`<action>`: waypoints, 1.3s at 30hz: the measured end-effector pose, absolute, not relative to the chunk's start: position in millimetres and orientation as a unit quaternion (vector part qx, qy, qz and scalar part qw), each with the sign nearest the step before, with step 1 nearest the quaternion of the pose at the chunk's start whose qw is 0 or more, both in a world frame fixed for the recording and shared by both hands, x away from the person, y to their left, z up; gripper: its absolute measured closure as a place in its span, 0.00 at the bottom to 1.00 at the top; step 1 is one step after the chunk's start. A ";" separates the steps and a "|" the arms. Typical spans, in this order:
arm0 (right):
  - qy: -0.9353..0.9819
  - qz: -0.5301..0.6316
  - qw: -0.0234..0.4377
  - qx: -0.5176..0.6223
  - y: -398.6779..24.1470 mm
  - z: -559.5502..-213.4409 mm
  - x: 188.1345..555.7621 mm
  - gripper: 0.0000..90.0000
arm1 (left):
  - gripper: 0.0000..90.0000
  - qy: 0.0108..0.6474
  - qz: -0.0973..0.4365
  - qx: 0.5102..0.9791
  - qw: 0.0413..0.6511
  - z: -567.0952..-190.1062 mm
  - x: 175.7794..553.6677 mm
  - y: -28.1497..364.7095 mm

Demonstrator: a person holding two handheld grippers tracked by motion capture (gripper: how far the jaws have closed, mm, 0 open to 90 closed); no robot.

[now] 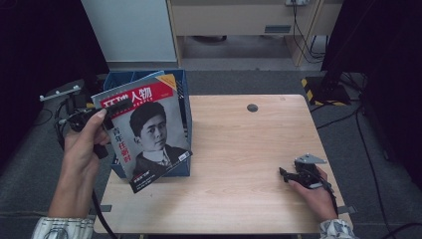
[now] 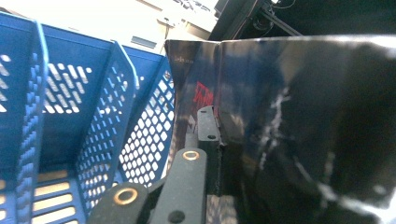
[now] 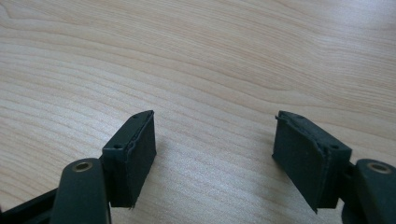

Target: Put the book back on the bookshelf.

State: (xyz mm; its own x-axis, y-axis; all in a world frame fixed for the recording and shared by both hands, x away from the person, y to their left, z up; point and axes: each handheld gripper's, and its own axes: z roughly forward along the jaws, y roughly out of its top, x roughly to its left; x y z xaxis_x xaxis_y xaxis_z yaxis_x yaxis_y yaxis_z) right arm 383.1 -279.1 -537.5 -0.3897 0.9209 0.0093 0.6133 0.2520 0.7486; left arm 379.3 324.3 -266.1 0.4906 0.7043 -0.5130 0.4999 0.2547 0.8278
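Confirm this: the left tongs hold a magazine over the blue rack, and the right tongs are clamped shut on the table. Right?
Not quite. The right tongs are open, their pads apart over bare table, as the right gripper view shows. The left tongs do hold the magazine over the blue rack.

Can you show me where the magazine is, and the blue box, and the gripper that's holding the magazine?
magazine (image 1: 149, 134): high view, on the portrait on its cover.
blue box (image 2: 98, 116): left gripper view, on a perforated divider wall.
left gripper (image 1: 117, 107): high view, where its jaws clamp the magazine's top edge.
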 end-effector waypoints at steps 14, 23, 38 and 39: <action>0.760 0.344 0.224 0.504 -279.2 -537.4 383.1 0.33 | 0.96 0.505 0.095 0.598 0.615 -263.5 375.4 344.7; 0.760 0.344 0.224 0.503 -279.4 -537.5 383.0 0.33 | 0.96 0.511 0.103 0.590 0.617 -262.9 369.7 362.0; 0.760 0.344 0.224 0.504 -279.2 -537.4 382.8 0.33 | 0.96 0.516 0.117 0.586 0.613 -259.2 360.5 384.8; 0.760 0.344 0.224 0.503 -279.3 -537.5 382.9 0.33 | 0.96 0.517 0.118 0.586 0.613 -259.1 360.0 386.6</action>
State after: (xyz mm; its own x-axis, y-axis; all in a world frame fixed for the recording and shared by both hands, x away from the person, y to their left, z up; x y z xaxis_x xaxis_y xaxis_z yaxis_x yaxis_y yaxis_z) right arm 382.9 -279.3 -537.5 -0.3927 0.9197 0.0049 0.6116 0.2571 0.7482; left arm 360.0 386.6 -259.1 0.4376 0.7506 -0.4950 0.4611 0.2853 0.8402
